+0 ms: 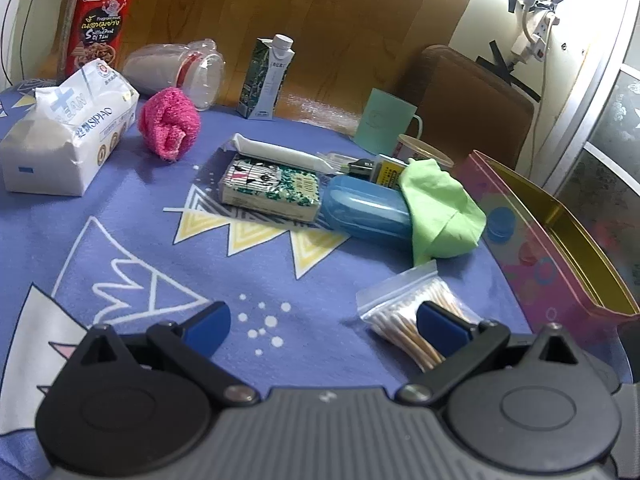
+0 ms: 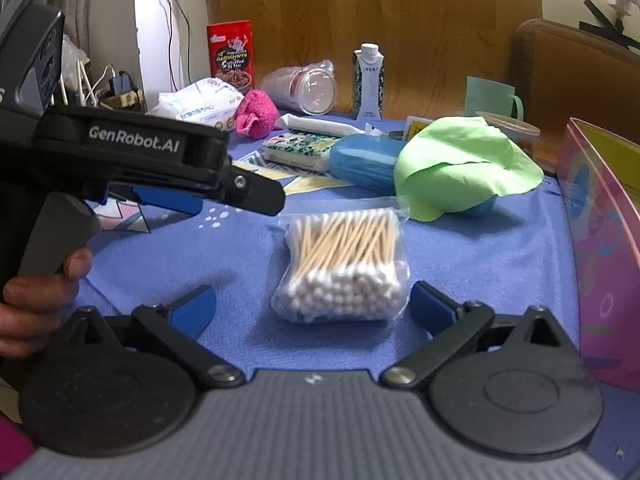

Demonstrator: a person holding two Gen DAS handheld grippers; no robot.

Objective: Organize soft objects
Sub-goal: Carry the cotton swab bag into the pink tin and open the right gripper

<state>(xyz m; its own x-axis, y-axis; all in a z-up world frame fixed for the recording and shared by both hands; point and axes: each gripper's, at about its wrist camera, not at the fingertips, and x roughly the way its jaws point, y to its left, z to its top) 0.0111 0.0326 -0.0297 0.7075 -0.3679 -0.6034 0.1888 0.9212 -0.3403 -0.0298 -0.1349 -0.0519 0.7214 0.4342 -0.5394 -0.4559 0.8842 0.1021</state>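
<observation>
- The right gripper point(image 2: 312, 310), fingers spread wide and empty, faces the clear zip bag of cotton swabs point(image 2: 344, 268) lying on the blue tabletop point(image 2: 480, 256), swab sticks pointing away.
- The left gripper point(image 1: 322, 320), fingers also apart, sits off to the bag's side.

My bench point(image 1: 132, 216), draped in a blue-violet patterned cloth, crowded along its far half.

On it I see a white tissue pack point(image 1: 64, 140) at the far left, a pink fuzzy cloth point(image 1: 170, 122) beside it, a clear jar point(image 1: 176, 70) on its side and an upright carton point(image 1: 266, 80) behind. In the middle lie a white tube point(image 1: 280, 152), a patterned flat box point(image 1: 272, 188) and a blue case point(image 1: 366, 210) with a green cloth point(image 1: 440, 208) draped over its end. Nearest me lies a bag of cotton swabs point(image 2: 344, 268), and a pink tin point(image 1: 532, 240) stands open at the right edge.
</observation>
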